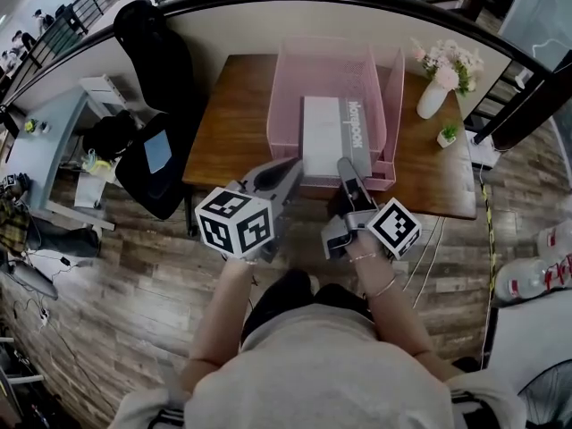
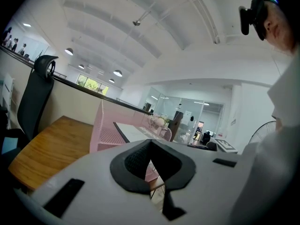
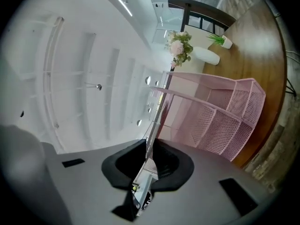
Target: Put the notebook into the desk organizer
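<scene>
Notebook (image 1: 332,137) lies flat in the organizer (image 1: 284,88) on the desk (image 1: 228,141).
Head view: left gripper (image 1: 288,172) and right gripper (image 1: 347,172) sit at the organizer's front. Left gripper view: jaws clenched together, empty. Right gripper view: jaws slightly parted, the notebook's edge in the gap, released.
</scene>
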Demonstrator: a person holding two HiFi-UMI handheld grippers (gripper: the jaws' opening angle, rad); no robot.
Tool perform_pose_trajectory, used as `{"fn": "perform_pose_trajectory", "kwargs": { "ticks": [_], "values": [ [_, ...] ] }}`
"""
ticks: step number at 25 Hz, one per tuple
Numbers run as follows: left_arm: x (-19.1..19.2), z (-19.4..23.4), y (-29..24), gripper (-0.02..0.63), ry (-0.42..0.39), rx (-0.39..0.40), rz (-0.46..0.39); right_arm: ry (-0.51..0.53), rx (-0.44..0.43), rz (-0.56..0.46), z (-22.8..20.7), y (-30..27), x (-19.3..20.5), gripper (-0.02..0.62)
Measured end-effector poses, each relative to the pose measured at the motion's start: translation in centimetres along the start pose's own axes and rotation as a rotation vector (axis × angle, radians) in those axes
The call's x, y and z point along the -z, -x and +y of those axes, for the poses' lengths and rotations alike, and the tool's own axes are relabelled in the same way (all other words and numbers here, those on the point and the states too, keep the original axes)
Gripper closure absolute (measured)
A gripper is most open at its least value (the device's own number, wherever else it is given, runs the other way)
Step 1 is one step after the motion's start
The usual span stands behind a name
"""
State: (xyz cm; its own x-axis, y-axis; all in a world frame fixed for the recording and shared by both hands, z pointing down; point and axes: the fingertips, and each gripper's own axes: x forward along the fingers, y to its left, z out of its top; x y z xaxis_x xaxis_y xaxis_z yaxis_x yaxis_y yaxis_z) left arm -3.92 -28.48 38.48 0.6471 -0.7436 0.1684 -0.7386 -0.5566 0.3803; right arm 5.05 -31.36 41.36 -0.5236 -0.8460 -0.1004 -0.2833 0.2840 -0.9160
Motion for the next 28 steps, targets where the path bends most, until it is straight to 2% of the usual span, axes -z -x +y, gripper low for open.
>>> {"fn": "perform_pose_trajectory", "kwargs": {
  "ticks": [6,9,15,21,28],
  "values": [
    [0.2,0.7,-0.4,0.594,0.013,0.024,0.027,-0.043,0.018,-0.017,-0.4,-1.2,0.1,0.541],
    [0.3,0.6,-0.6,0.594,0.018,0.043,0.042,-0.030,0.042,-0.031,-0.6,-1.3,-0.2,0.484],
    [0.7,0.2,-0.6,0.594,0.027,0.079,0.062,-0.043,0.063,-0.059,-0.6,-0.3,-0.1,0.449],
    [1.4,-0.5,-0.5,0.594,0.037,0.110,0.078,-0.070,0.048,-0.087,0.1,0.9,0.3,0.469],
    [2.4,-1.1,-0.4,0.594,0.054,0.137,0.101,-0.056,0.062,-0.072,0.0,1.8,1.5,0.494]
  ]
}}
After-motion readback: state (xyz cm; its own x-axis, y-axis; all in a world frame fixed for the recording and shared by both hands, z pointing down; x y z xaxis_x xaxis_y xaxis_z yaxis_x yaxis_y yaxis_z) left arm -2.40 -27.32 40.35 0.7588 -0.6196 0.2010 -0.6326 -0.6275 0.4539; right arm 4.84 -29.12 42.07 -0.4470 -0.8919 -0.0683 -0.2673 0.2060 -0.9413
